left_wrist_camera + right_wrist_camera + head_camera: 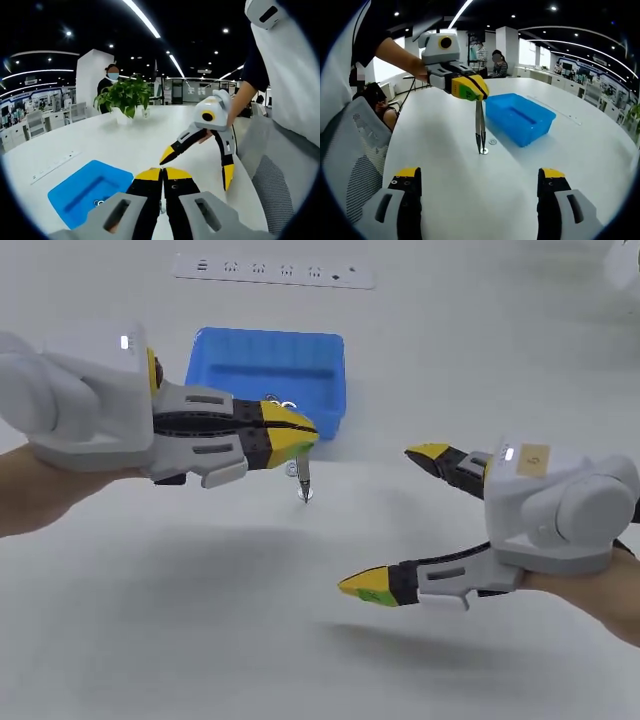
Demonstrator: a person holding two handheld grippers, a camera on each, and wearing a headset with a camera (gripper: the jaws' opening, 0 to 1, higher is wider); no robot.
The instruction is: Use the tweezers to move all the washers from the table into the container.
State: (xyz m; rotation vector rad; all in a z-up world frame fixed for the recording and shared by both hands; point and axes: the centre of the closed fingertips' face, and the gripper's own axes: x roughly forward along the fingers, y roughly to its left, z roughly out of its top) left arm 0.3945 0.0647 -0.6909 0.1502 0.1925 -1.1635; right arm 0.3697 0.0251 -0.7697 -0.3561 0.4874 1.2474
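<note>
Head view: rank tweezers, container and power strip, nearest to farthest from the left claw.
1. tweezers, gripped in the left claw, hanging below it.
2. container, just behind the claw.
3. power strip, farthest back.

At twelve o'clock on the white table (150, 640) the container (265, 370) is bright blue. The left gripper (305, 435) and right gripper (385, 520) have pale grey-white bodies, black jaws and yellow tips with a green patch. The tweezers (480, 120) are silvery steel, like the washer (492, 142) at two o'clock of their tips. The power strip (272, 270) is white.
</note>
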